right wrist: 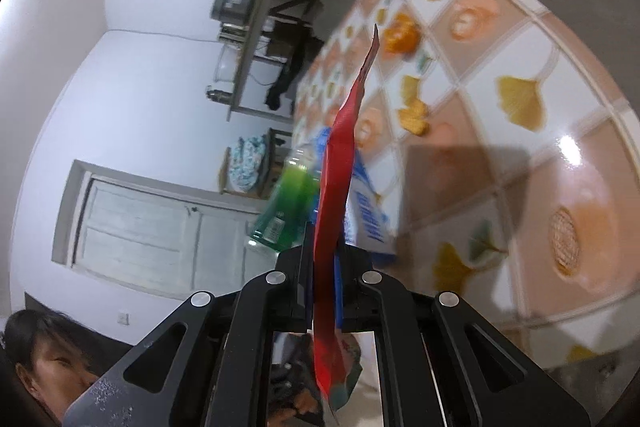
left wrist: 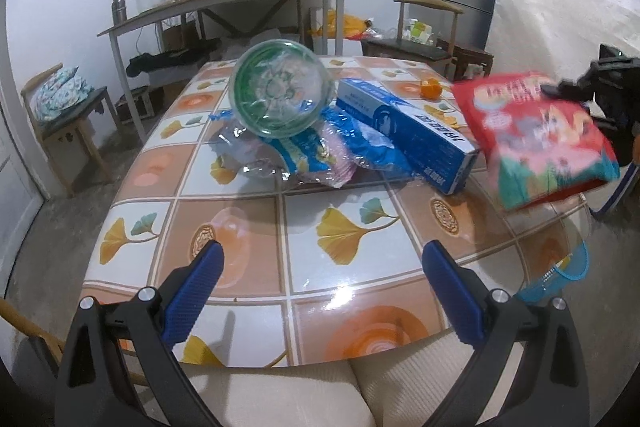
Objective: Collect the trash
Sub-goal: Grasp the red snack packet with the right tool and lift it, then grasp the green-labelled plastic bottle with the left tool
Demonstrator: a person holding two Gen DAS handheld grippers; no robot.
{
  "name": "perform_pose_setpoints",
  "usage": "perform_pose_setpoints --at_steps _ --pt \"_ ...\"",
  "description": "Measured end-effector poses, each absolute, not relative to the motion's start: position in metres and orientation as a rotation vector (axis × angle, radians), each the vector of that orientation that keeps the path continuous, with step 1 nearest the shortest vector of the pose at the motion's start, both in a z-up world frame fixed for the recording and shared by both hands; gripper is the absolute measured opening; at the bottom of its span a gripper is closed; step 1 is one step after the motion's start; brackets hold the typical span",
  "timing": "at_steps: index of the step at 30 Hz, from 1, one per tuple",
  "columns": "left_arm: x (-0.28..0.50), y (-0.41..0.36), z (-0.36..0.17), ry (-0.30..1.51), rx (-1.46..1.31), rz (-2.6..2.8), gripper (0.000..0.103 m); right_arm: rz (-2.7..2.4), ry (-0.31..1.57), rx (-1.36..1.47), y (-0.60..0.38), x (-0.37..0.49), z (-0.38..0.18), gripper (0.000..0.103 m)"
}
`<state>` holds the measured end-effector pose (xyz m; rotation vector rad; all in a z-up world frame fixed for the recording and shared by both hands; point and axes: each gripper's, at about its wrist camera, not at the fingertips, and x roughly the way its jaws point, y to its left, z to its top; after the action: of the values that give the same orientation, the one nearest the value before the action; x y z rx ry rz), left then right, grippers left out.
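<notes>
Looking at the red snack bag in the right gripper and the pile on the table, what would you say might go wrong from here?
The right gripper pinches the red snack bag only by one thin edge, so the bag may slip out while it is carried. The green bottle lies on loose wrappers and might roll when the open left gripper reaches for it.

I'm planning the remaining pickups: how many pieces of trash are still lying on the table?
At least 4: green bottle, crumpled blue wrappers, blue box, orange peel farther back. More may hide under the pile.
</notes>
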<state>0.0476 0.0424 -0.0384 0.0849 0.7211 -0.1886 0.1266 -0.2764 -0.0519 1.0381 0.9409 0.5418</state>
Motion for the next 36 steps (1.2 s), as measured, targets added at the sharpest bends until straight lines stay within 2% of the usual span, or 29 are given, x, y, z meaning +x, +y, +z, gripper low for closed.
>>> perform_pose_setpoints --at_steps 14,20,24,26,29,34,36 --pt "0.048 0.021 -0.012 0.632 0.072 -0.270 0.097 0.428 0.995 0.883 -0.287 0.118 -0.064 0.006" --pt "0.063 0.030 0.023 0.564 0.074 -0.262 0.097 0.451 0.996 0.884 -0.288 0.119 -0.070 0.006" --pt "0.097 0.039 0.067 0.552 0.079 -0.336 0.097 0.461 0.991 0.897 -0.292 0.118 -0.072 0.006" --pt "0.119 0.041 0.083 0.605 0.073 -0.362 0.097 0.467 0.985 0.896 -0.293 0.118 -0.070 0.006" --pt "0.184 0.033 0.090 0.853 0.085 -0.425 0.097 0.473 0.975 0.884 -0.293 0.116 -0.067 0.006" --pt "0.270 0.031 0.058 1.126 0.058 -0.421 0.097 0.488 0.964 0.878 -0.292 0.115 -0.066 0.006" --pt "0.295 0.029 0.038 1.234 0.063 -0.417 0.091 0.491 0.968 0.877 -0.292 0.115 -0.067 0.006"
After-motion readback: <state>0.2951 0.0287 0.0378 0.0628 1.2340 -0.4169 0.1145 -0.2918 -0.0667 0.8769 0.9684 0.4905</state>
